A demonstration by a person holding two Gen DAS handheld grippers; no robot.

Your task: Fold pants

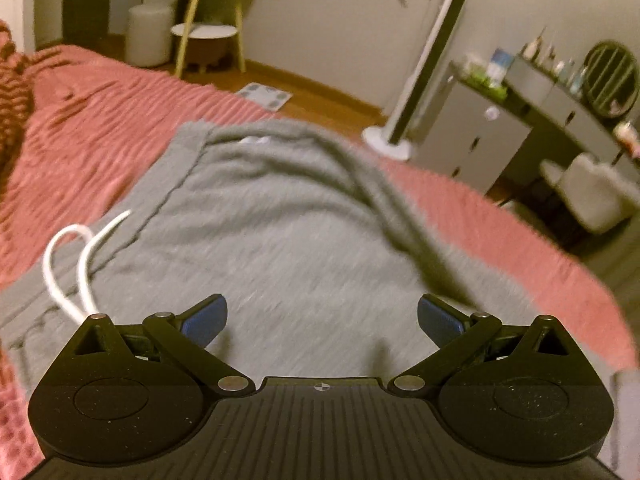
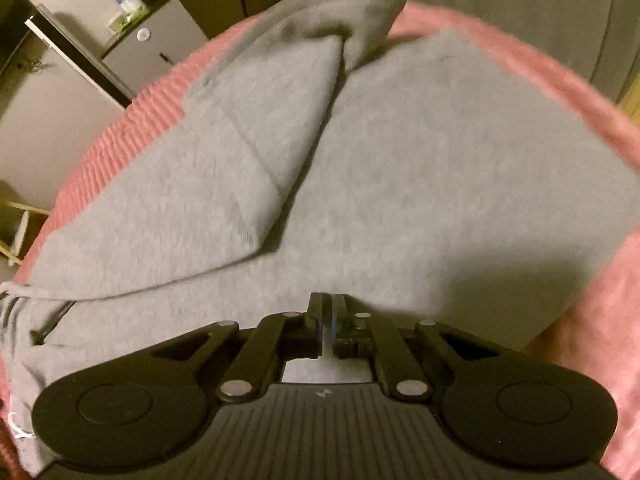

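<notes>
On pink bedspread (image 1: pixel 100 120): grey pants (image 1: pixel 260 220) partly folded | left tongs (image 1: pixel 322 318) spread wide, empty | right tongs (image 2: pixel 327 312) closed, seemingly empty.

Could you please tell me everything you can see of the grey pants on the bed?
The pants are grey, of soft fleecy knit like sweatpants, with a white drawstring looped at the waist. They lie spread on a pink ribbed bedspread. One part is folded over the rest, leaving a diagonal edge and a raised ridge across the cloth. The far end bunches up near the bed's edge. Neither view shows a gripper gripping them.
</notes>
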